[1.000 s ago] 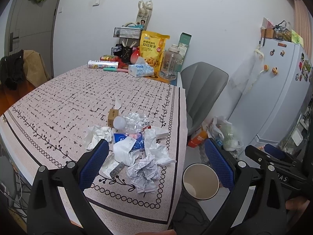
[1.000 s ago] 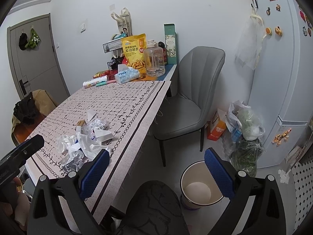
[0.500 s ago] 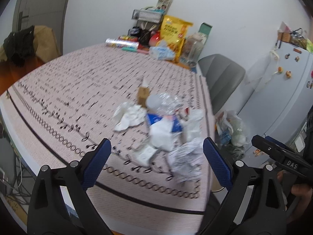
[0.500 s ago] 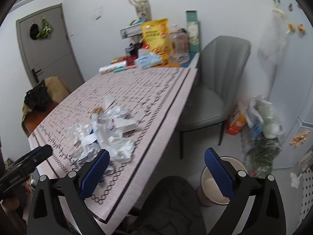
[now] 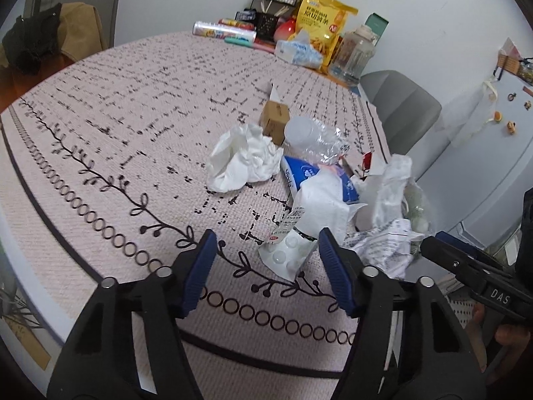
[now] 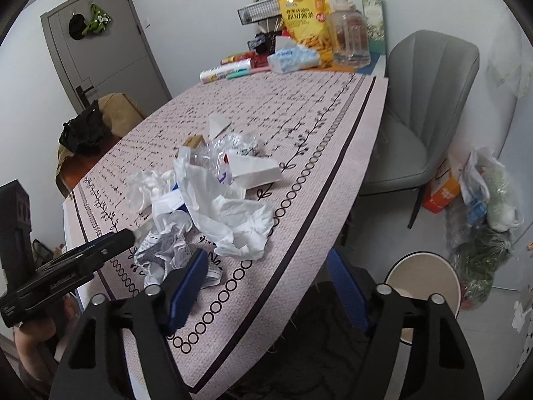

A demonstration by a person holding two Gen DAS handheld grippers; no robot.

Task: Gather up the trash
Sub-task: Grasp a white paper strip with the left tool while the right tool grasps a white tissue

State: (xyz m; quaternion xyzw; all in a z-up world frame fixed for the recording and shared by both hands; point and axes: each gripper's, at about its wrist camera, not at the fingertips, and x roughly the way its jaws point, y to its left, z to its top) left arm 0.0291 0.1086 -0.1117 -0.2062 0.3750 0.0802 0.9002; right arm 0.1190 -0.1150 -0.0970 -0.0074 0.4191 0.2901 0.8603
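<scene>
A pile of trash lies near the table's corner: crumpled white tissue (image 5: pixel 243 160), a crushed clear bottle (image 5: pixel 316 138), a small brown box (image 5: pixel 274 120), a blister pack (image 5: pixel 288 253), printed crumpled paper (image 5: pixel 383 250) and a white plastic bag (image 6: pixel 230 216). My left gripper (image 5: pixel 266 266) is open just above the tablecloth, its jaws either side of the blister pack without touching it. My right gripper (image 6: pixel 266 286) is open over the table edge, close to the crumpled paper (image 6: pixel 163 250). A round bin (image 6: pixel 423 283) stands on the floor below.
The patterned tablecloth (image 5: pixel 116 116) covers the table. A snack bag (image 6: pixel 306 16), a tissue pack (image 6: pixel 293 58), a clear jar (image 6: pixel 349 40) and a wire rack stand at the far end. A grey chair (image 6: pixel 423 106) and floor bags (image 6: pixel 483 193) are on the right.
Both grippers have moved down and in toward the trash pile. The left jaws have narrowed around the blister pack; the right jaws have also narrowed. Nothing has been taken hold of.
</scene>
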